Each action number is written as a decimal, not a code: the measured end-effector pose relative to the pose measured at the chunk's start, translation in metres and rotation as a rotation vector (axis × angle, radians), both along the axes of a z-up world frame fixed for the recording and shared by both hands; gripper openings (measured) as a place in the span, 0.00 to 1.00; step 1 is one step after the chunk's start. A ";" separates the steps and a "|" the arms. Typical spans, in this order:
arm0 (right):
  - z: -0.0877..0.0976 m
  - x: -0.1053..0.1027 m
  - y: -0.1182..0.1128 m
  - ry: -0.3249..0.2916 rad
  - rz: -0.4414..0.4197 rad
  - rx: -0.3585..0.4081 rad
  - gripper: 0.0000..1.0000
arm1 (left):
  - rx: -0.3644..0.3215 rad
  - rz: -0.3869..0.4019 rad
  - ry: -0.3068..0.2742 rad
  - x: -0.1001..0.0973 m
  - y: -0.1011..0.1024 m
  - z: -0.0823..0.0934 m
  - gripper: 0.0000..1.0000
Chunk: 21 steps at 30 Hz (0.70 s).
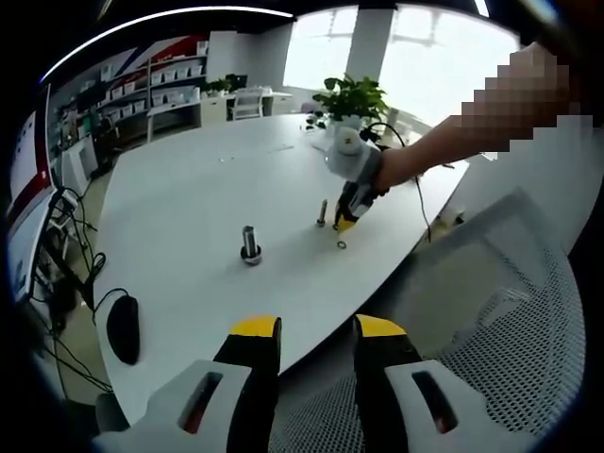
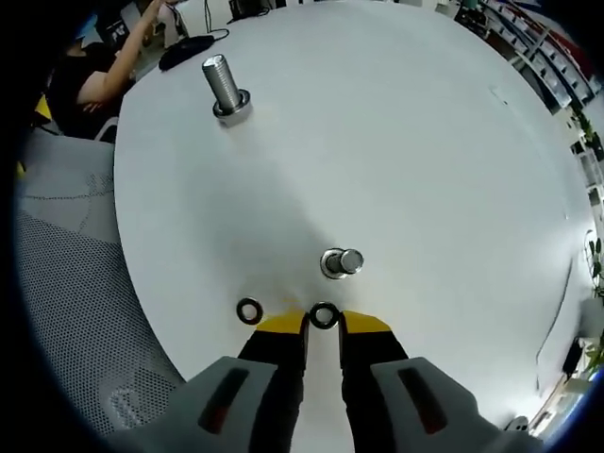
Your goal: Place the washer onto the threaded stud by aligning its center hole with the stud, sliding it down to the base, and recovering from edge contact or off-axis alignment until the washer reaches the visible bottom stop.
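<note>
Pinching washer [image 2: 324, 316], right hand-held gripper [image 2: 323, 322]

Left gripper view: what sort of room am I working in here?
Probably an office or lab workspace. A large white table sits before storage shelves holding bins, with a potted plant by bright windows and a mesh office chair alongside.

Smooth matt white surface [image 2: 425, 142], shiny metal threaded stud [image 2: 225, 88], dark metal washers [image 2: 249, 310], mesh chair [image 2: 66, 283]
</note>
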State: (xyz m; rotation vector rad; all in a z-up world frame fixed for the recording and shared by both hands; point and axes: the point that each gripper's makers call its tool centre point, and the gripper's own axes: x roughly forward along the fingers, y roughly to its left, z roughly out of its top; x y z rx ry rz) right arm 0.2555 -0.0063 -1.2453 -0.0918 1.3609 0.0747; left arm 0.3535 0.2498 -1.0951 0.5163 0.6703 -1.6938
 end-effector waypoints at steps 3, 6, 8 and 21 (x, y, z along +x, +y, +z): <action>0.001 0.000 0.001 0.010 0.003 0.005 0.15 | -0.003 0.002 0.000 0.000 -0.001 0.001 0.28; 0.001 0.001 0.001 0.022 0.005 0.004 0.15 | -0.002 0.003 -0.003 0.001 -0.001 0.000 0.28; 0.001 0.001 0.001 0.026 0.009 0.001 0.15 | -0.002 0.003 -0.002 0.001 -0.001 0.000 0.28; 0.003 -0.004 0.004 0.097 -0.071 -0.030 0.15 | 0.006 0.002 -0.004 0.000 0.000 -0.001 0.28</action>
